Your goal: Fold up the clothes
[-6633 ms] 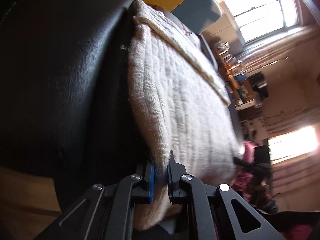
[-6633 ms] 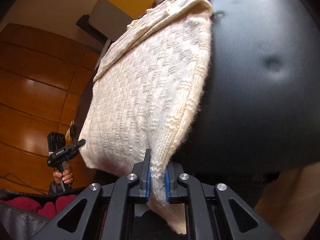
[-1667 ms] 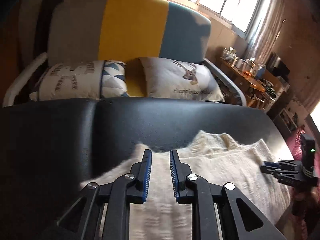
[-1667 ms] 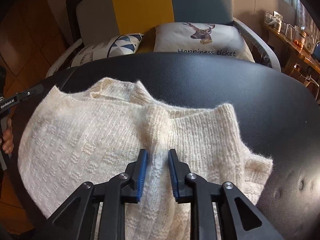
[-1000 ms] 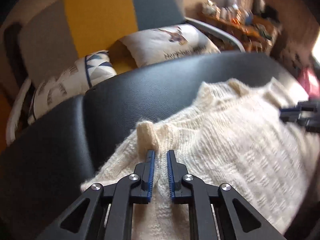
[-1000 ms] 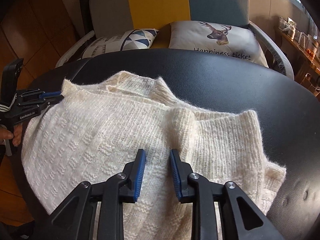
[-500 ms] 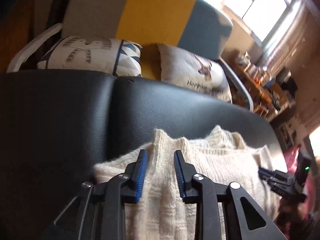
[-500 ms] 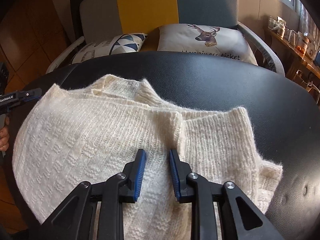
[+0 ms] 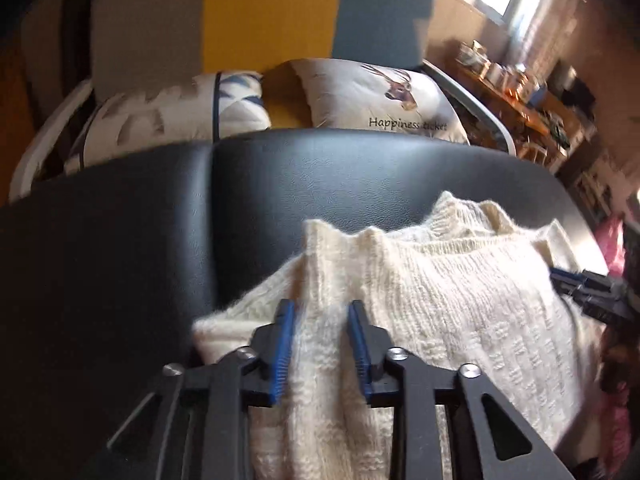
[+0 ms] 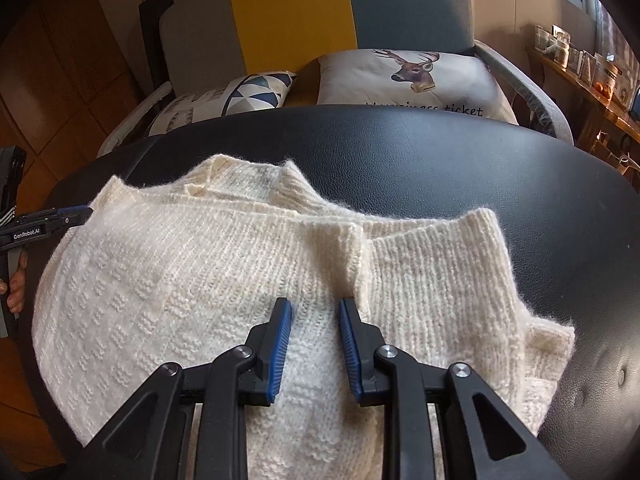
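A cream knitted sweater [image 9: 460, 300] [image 10: 180, 280] lies folded on a black leather surface [image 9: 320, 180] [image 10: 440, 152]. My left gripper [image 9: 320, 312] stands open low over its left edge, with a ridge of knit running between the fingers. My right gripper [image 10: 315, 306] is open too, just above the middle of the folded sweater beside an overlapping ribbed hem. Each gripper shows in the other's view: the right gripper [image 9: 576, 280] at the sweater's right edge, the left gripper [image 10: 60, 216] at its left edge, held by a hand [image 10: 16, 280].
Behind the black surface stands a sofa [image 10: 280, 20] with a grey, yellow and blue back, a deer pillow [image 10: 412, 76] [image 9: 372, 96] and a triangle-pattern pillow [image 10: 224, 100]. A cluttered wooden shelf [image 9: 520, 80] runs along the right wall. Pink cloth [image 9: 612, 240] lies at the far right.
One second ago my left gripper pinched a tuft of the sweater; its fingers have since spread and let go. The right gripper stayed open over the sweater, shifting only slightly.
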The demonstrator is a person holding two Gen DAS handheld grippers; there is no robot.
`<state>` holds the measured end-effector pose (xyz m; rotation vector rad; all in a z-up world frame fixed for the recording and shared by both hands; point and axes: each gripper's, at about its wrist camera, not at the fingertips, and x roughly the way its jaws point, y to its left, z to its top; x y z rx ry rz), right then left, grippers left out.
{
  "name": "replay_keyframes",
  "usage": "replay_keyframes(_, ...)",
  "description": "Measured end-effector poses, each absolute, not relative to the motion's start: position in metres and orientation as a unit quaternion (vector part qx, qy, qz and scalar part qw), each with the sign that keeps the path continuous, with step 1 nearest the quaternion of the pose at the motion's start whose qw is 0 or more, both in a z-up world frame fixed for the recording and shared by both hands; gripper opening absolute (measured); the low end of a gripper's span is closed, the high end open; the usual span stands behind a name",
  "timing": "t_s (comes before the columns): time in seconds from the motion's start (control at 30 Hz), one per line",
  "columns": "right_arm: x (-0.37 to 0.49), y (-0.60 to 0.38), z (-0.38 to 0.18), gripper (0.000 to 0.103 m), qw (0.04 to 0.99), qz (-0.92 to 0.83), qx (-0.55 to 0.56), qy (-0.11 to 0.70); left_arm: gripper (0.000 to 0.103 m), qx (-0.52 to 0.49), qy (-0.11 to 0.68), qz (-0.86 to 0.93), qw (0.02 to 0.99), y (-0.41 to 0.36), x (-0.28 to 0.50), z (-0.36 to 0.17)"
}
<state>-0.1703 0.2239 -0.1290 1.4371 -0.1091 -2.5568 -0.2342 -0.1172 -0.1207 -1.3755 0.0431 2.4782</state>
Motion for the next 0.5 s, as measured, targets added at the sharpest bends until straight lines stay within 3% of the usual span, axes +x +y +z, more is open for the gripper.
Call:
replay_keyframes(0.1, -0.168, 0.225, -0.13, 0.024, 0.105, -0.87, 0.48, -0.036, 0.006, -0.476, -0.011, 0.872, 0.111, -0.133, -0.238, -0.127)
replay_keyframes(0.2, -0.166, 0.228, -0.133, 0.024, 0.103, -0.872, 0.475, -0.056, 0.006, -0.493, -0.128, 0.854, 0.104, -0.168, -0.241, -0.145)
replay_keyframes(0.3, -0.167, 0.229, -0.132, 0.024, 0.105, -0.87, 0.478, -0.06, 0.007, -0.498, -0.182, 0.841, 0.105, -0.179, -0.243, -0.145)
replay_keyframes(0.5, -0.151, 0.255, -0.107, 0.026, 0.142, -0.857, 0.481, -0.118, 0.017, -0.456, -0.166, 0.872, 0.066, -0.173, -0.225, -0.098)
